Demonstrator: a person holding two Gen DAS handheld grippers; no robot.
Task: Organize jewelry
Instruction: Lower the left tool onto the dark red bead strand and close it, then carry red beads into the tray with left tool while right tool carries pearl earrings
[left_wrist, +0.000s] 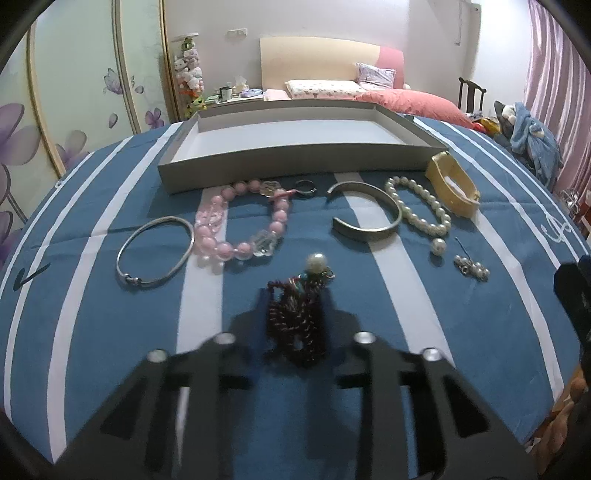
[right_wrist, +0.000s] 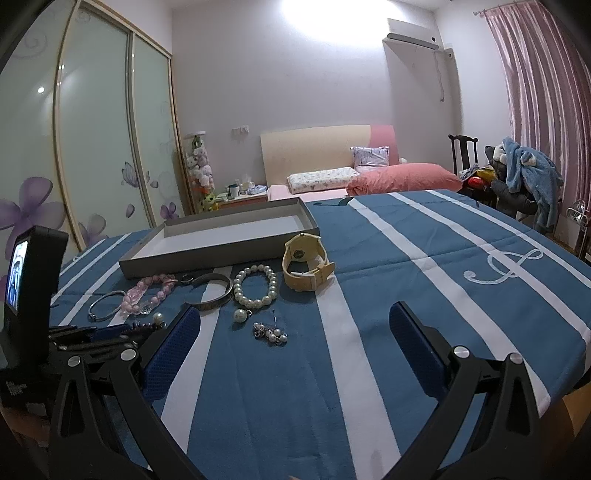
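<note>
Jewelry lies on a blue striped cloth in front of an empty grey tray (left_wrist: 258, 162). My left gripper (left_wrist: 295, 325) is shut on a dark red braided cord with a pearl charm (left_wrist: 297, 317), low over the cloth. Beyond it lie a thin silver bangle (left_wrist: 155, 251), a pink bead bracelet (left_wrist: 240, 221), a small ring (left_wrist: 304, 186), a silver cuff (left_wrist: 369, 218), a pearl bracelet (left_wrist: 417, 206), a yellow watch (left_wrist: 452, 184), a loose pearl (left_wrist: 438, 245) and a pearl cluster (left_wrist: 472, 269). My right gripper (right_wrist: 295, 343) is open and empty, above the cloth near the pearl cluster (right_wrist: 269, 334).
The tray (right_wrist: 207, 258) sits at the far side of the table. The left gripper's body and screen (right_wrist: 29, 288) stand at the left of the right wrist view. A bed, a wardrobe and a chair with clothes stand behind the table.
</note>
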